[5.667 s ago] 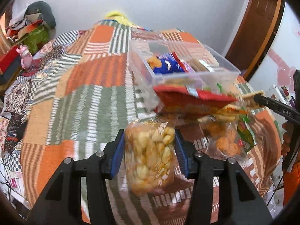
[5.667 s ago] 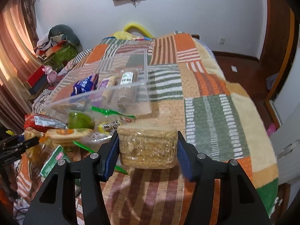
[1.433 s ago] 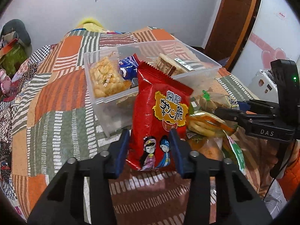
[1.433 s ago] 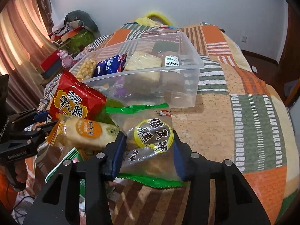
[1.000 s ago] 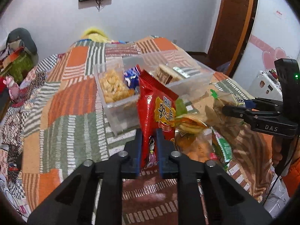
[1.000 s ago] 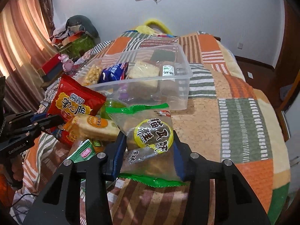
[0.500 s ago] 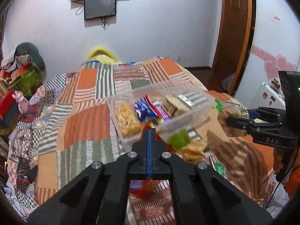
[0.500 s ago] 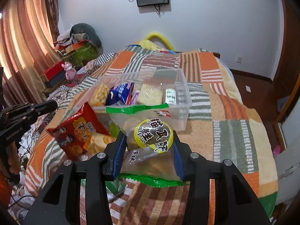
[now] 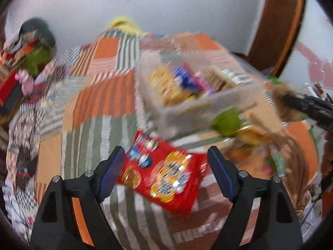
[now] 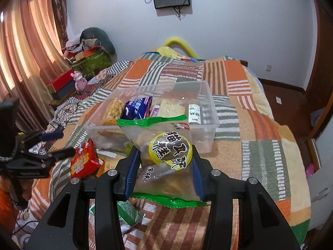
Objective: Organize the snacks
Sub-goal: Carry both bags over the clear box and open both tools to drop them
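A clear plastic bin (image 10: 210, 123) (image 9: 187, 114) stands on the patchwork bedspread and holds several snack packs. My right gripper (image 10: 164, 160) is shut on a clear bag with green edges and a yellow round label (image 10: 166, 152), held above the bed just in front of the bin. My left gripper (image 9: 166, 164) is open and empty above a red snack bag (image 9: 164, 177) that lies flat on the bedspread in front of the bin; that bag also shows in the right wrist view (image 10: 83, 162). The left wrist view is blurred by motion.
Loose snacks lie by the bin: a green round pack (image 9: 226, 123), an orange-labelled pack (image 9: 251, 135), a green packet (image 10: 129, 210). Clutter and a pink toy (image 10: 79, 81) stand past the bed's left edge. The bed drops off at right towards a wooden door (image 9: 276, 25).
My left gripper has gone from shut to open and the red bag now lies flat on the bedspread below it. My right gripper has risen a little, still holding the green-edged bag.
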### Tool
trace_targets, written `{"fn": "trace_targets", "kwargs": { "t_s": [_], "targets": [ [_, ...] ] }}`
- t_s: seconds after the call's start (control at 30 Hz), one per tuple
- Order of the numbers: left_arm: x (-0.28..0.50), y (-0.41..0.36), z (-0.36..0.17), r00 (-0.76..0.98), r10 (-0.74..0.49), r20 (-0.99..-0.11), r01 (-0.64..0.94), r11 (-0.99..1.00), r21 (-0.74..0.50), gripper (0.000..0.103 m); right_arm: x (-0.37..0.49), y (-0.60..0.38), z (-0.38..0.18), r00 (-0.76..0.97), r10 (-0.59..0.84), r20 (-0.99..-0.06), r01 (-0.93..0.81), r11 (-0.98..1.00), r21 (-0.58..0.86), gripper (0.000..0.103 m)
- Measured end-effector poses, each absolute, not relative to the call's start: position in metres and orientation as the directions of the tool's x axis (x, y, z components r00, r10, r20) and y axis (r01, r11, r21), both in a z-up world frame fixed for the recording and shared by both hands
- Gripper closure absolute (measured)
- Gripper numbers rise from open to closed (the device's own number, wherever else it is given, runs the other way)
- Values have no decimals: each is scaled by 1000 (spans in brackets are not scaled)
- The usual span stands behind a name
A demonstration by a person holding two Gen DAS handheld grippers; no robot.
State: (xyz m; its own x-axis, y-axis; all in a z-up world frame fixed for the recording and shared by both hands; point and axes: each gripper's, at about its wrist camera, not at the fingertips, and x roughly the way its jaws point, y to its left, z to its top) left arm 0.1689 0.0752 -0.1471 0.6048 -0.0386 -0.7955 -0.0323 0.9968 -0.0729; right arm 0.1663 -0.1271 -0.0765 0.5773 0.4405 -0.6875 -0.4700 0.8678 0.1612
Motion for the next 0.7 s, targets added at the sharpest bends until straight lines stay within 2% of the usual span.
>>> {"fn": "trace_targets", "kwargs": {
  "t_s": [0.23,0.33,0.4,0.57,0.7],
  "targets": [
    [182,114,-179,549,-62,-834,-222,950,-217,21,168,-128,-84,558,435,-707,-463,870,170,61],
    [191,113,-178,567,-48,-822,-246,943,-224,21,170,-127,-86,553,432,-713,-458,872,173,61],
    [196,107,-176,570,-27,-821,-240,950,-199,19,170,-128,-88,549,432,-716,-455,873,177,61],
    [202,86,-192,517,40,-855,-190,979,-69,19,171,-130,-89,547,430,-718,-453,874,178,61],
    [186,78,-199,511,121,-851,-140,989,56,18,171,-133,-88,549,431,-716,-451,874,180,61]
  ]
}}
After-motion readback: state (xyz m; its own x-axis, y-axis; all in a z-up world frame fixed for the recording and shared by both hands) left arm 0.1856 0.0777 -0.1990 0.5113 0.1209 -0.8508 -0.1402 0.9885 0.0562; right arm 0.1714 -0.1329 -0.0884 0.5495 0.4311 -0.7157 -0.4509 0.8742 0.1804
